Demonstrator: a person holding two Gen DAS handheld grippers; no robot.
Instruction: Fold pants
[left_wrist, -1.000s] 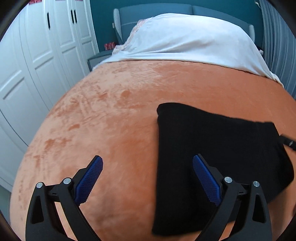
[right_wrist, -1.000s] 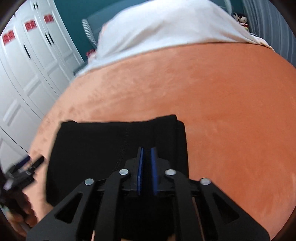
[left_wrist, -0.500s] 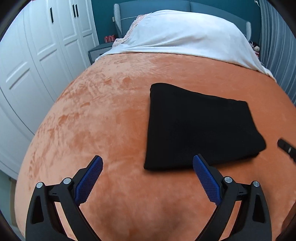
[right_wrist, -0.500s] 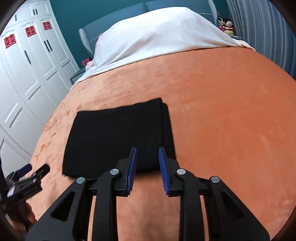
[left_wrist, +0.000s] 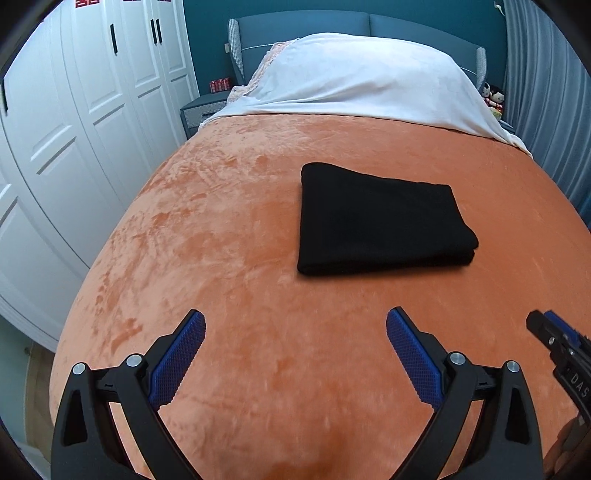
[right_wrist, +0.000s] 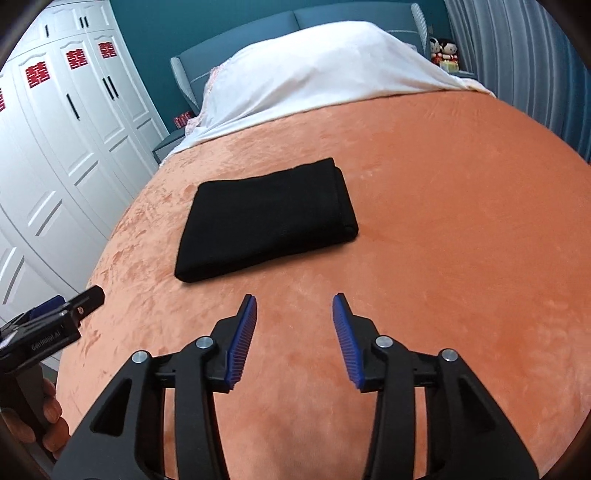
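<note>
The black pants (left_wrist: 376, 221) lie folded into a compact rectangle on the orange bedspread (left_wrist: 229, 236). They also show in the right wrist view (right_wrist: 266, 218). My left gripper (left_wrist: 295, 325) is open and empty, held back from the pants near the foot of the bed. My right gripper (right_wrist: 293, 302) is open and empty, also short of the pants. The right gripper shows at the right edge of the left wrist view (left_wrist: 554, 339). The left gripper shows at the left edge of the right wrist view (right_wrist: 55, 321).
A white sheet (left_wrist: 362, 85) covers the pillows at the head of the bed, before a blue headboard (left_wrist: 303, 26). White wardrobe doors (left_wrist: 74, 110) stand along the left. A grey curtain (right_wrist: 517, 55) hangs at the right.
My right gripper opened and let go of the pants. Both grippers drew back toward the foot of the bed, leaving the folded pants lying flat.
</note>
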